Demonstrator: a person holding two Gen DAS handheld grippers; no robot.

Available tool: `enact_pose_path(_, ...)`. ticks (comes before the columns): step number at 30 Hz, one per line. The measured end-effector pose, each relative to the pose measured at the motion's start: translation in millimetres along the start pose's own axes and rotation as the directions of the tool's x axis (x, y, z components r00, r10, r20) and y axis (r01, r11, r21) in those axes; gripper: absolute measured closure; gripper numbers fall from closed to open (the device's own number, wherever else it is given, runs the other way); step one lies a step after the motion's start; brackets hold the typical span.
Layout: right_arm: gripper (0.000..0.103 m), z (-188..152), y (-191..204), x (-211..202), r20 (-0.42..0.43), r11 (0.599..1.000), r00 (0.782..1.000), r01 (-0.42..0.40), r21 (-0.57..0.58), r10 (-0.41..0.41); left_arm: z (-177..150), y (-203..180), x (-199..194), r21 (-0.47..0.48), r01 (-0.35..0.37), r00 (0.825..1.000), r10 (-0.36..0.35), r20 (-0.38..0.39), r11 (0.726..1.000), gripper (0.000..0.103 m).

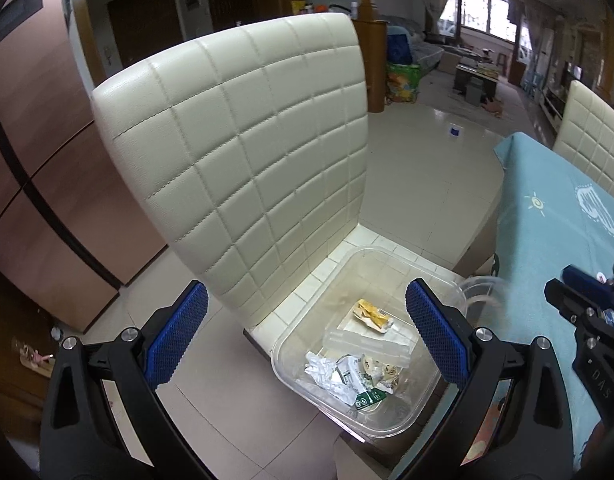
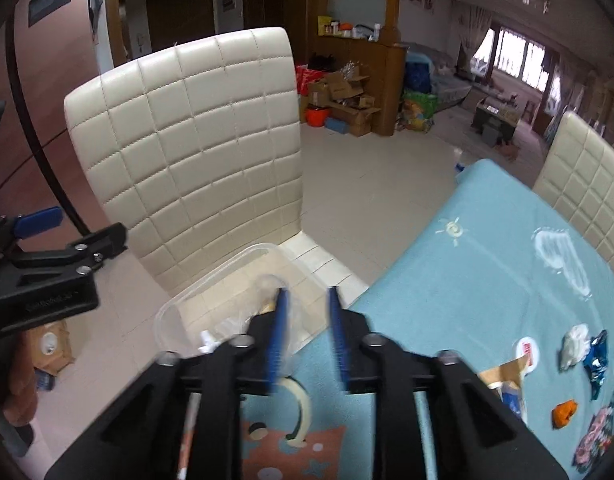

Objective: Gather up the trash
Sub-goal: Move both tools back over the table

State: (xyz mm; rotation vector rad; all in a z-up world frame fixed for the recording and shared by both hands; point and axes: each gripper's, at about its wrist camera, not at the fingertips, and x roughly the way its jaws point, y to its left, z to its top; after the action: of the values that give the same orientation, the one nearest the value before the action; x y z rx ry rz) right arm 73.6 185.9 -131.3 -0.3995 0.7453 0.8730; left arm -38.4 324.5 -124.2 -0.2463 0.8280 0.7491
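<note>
Blue-padded left hand-held gripper (image 1: 307, 336) tilts down, spread wide over the clear bin (image 1: 359, 364); right hand-held gripper (image 2: 309, 336) part-spread, empty.

1. Daylight came from the far window (image 1: 485, 10), which was overexposed.
2. The near room was dim, with soft shadows.
3. The fisheye bent the edges; corners were black.
4. The right gripper (image 2: 307, 300) was motion-blurred.

The cream quilted chair (image 2: 187, 152) serves as landmark: just to its right stands a table under a light blue tablecloth (image 2: 487, 260), with a second cream chair (image 2: 587, 184) beyond the cloth's far side. Behind the landmark chair, across pale floor tiles (image 2: 367, 184), cardboard boxes (image 2: 347, 100) pile against a wooden partition (image 2: 391, 40), and further right sits what may be a sofa (image 2: 447, 72), blurred, near a bright window (image 2: 515, 56).
</note>
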Motion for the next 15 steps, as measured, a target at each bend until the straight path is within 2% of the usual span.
enact_pose_path(1, 0.043, -0.4, 0.4, -2.6, 0.019, 1.0, 1.0, 0.014, -0.007, -0.013, 0.0, 2.4, 0.4, -0.006, -0.002, 1.0, 0.002, -0.002, 1.0, 0.005)
enact_pose_path(2, 0.037, -0.9, 0.7, -6.4, 0.043, 1.0, 0.999, 0.025, -0.012, -0.024, -0.4, 4.6, 0.7, -0.013, -0.004, 1.0, 0.004, -0.004, 1.0, 0.005)
enact_pose_path(5, 0.035, -1.9, -0.1, -16.7, 0.077, 0.999, 0.996, 0.046, -0.027, -0.044, -2.1, 5.4, -1.4, -0.021, -0.001, 1.0, 0.001, -0.007, 1.0, 0.005)
enact_pose_path(10, 0.035, -8.8, -13.9, -24.4, 0.045, 0.998, 0.997, 0.056, 0.011, -0.057, -4.4, -11.6, -13.0, 0.015, 0.02, 1.0, -0.02, 0.01, 1.0, 0.005)
enact_pose_path(15, 0.035, -29.0, -37.4, -39.8, 0.015, 0.993, 0.996, 0.091, 0.079, -0.093, -10.4, -44.4, -25.0, 0.077, 0.08, 0.997, -0.081, 0.005, 0.994, 0.005)
